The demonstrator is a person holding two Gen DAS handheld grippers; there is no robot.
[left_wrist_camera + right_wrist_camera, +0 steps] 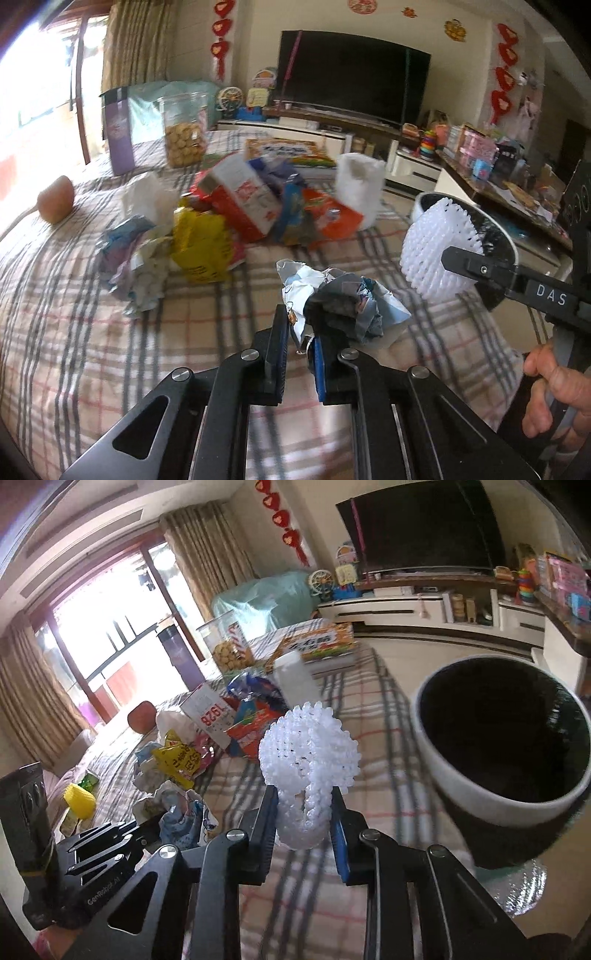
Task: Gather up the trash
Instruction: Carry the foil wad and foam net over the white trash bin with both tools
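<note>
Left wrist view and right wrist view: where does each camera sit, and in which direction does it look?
Left wrist view: sits on the left gripper, looks down across the plaid table toward the television; its fingers pinch a crumpled wrapper; a hand shows.
Right wrist view: sits on the right gripper, same direction; its fingers clamp a white foam net beside the bin.
Both share the wrapper, the net, the bin and the trash pile.
</note>
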